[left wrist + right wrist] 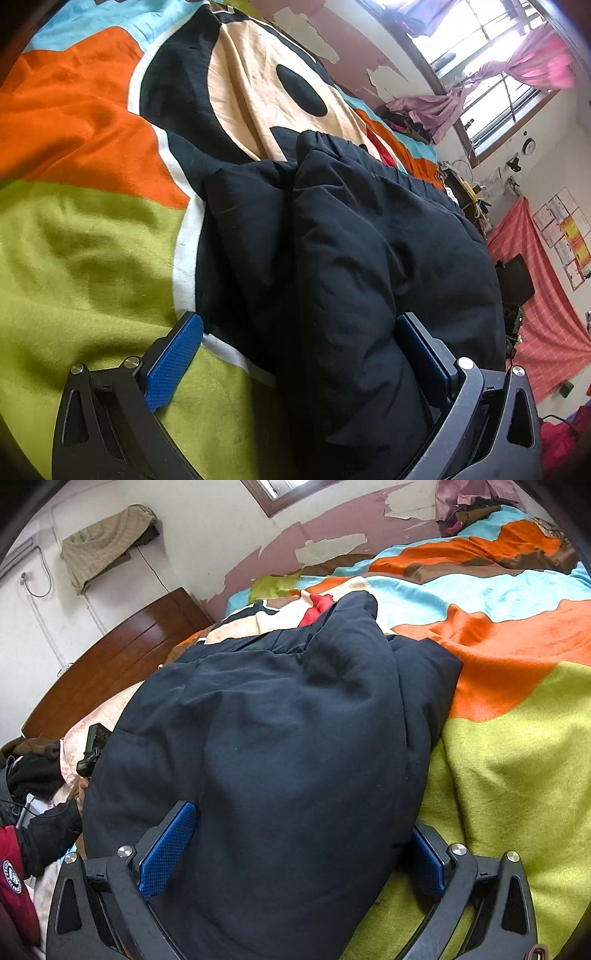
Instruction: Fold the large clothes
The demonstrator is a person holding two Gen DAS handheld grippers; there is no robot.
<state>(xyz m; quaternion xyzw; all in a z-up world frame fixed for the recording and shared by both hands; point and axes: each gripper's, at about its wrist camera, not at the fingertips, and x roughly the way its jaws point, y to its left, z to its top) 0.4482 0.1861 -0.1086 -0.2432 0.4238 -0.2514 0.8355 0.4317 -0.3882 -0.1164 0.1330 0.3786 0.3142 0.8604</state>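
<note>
A large dark navy padded garment [343, 251] lies bunched on a colourful bedspread [92, 236]. It also shows in the right wrist view [280, 738], puffed up and folded over itself. My left gripper [299, 354] is open, its blue pads [173, 365] wide apart, with a thick fold of the garment lying between them. My right gripper [295, 849] is open too, its blue pads [166, 849] spread around the garment's near bulge. Neither pair of pads presses the cloth.
The bedspread [517, 760] has green, orange, blue and black patches. A wooden headboard [122, 661] and pink pillow [77, 738] lie left. The other handheld gripper [92, 746] shows there. A window with pink curtains [517, 74] and a red cloth [546, 295] stand right.
</note>
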